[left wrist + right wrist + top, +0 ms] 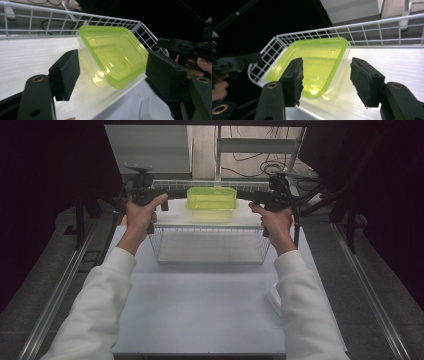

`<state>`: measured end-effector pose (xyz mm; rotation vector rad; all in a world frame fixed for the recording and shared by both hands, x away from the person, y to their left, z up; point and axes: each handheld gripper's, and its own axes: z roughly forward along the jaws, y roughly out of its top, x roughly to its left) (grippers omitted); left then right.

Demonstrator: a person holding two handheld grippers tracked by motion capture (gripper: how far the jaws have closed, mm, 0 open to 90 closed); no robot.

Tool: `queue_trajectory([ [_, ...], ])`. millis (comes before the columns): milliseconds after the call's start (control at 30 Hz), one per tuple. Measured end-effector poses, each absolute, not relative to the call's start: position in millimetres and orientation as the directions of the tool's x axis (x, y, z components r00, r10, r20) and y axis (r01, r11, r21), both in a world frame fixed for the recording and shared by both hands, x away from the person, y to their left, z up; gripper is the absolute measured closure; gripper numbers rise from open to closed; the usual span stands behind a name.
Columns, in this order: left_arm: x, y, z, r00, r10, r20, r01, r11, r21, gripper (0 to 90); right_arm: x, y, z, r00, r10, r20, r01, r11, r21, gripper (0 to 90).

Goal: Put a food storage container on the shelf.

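A: Where is the green-lidded container (211, 199) found; and what is it resting on?

B: It is seen at upper centre of the high view, set on the white shelf (175, 217) atop the wire basket (210, 245); in both gripper views it lies ahead of the jaws, untouched.

A: How are the jaws held?

B: The left gripper (112, 75) is seen with its jaws wide apart, nothing clamped; the right gripper (326, 80) is likewise spread, with the container visible through the gap but not pressed by either pad (364, 82).

A: Which relation is the next move judged to turn on?

B: The container's long axis is laid left to right across the high view; the two grippers are placed off its two short ends, the left gripper at the left end, the right gripper at the right end; neither is clearly nearer. Any fresh hold would probably have to be taken inward along that axis; otherwise both hands can be drawn back.
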<state>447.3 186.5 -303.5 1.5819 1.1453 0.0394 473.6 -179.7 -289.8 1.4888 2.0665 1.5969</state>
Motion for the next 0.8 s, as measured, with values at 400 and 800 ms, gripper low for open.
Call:
queue_trajectory([
  [400,377,182,-304,0.639,0.716,-0.279,0.522,-0.137,0.842,25.2,419,-185,-277,-0.636,0.74,0.218,0.525,0.208,0.825,33.9],
  [800,322,186,-335,0.657,0.698,-0.287,0.523,-0.147,0.84,26.3,361,-213,-317,-0.67,0.716,0.195,0.532,0.28,0.799,32.8],
])
